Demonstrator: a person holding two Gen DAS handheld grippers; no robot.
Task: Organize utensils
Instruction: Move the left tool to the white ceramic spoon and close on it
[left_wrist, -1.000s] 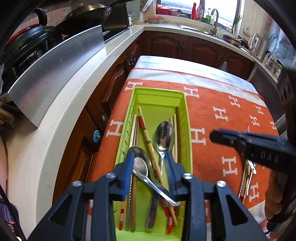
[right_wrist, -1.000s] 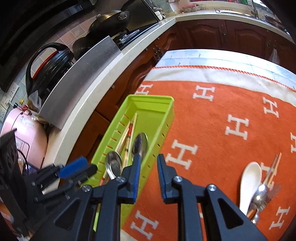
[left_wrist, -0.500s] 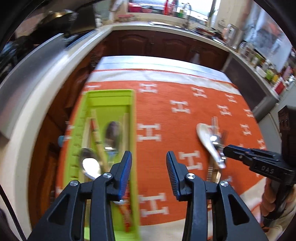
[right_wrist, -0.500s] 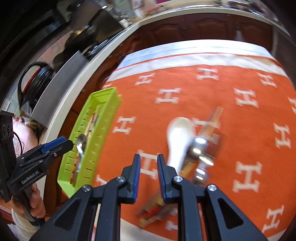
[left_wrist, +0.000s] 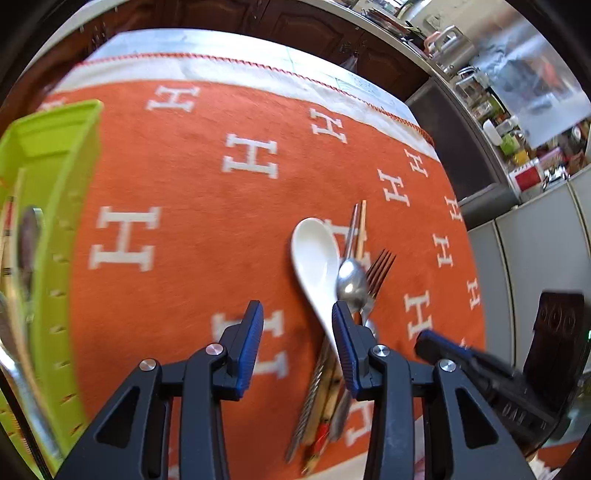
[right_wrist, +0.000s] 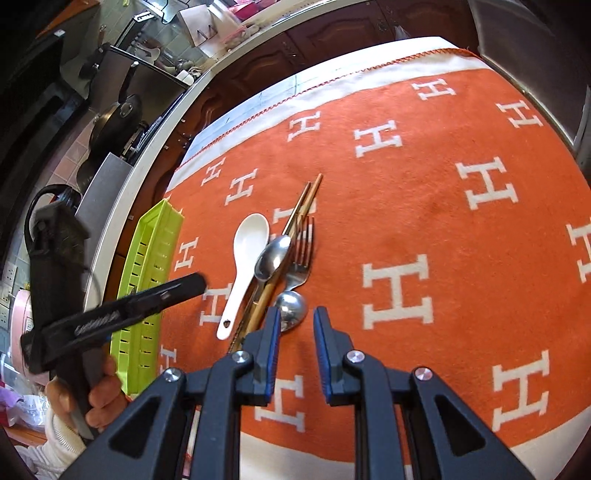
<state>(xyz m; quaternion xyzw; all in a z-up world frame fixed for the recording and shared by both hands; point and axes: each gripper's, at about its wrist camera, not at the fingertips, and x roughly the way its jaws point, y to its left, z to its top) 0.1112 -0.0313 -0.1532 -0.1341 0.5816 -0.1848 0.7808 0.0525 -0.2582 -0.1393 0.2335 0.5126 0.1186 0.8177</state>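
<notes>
Both your tongs hang empty over an orange cloth on the desk, where a small heap of cutlery waits to be sorted. Your left tongs (left_wrist: 297, 341) stand partly open with nothing between the pads; the white soup spoon (left_wrist: 316, 262) lies just ahead of their right-hand finger. Your right tongs (right_wrist: 295, 345) are narrower, also holding nothing, with the bowl of a small metal spoon (right_wrist: 291, 308) right at their left-hand tip. Beyond it lie a larger metal spoon (right_wrist: 273, 258), a fork (right_wrist: 301, 254) and chopsticks (right_wrist: 301, 206), overlapping. The green tray (right_wrist: 151, 266) sits well off to the left of both tongs.

The white spoon looks ceramic: stiff, smooth, likely to chip if dropped, so pinch its handle near the neck. The steel pieces are thin and slippery; take them mid-handle, across the narrow side. The chopsticks are light and may roll or scatter.
</notes>
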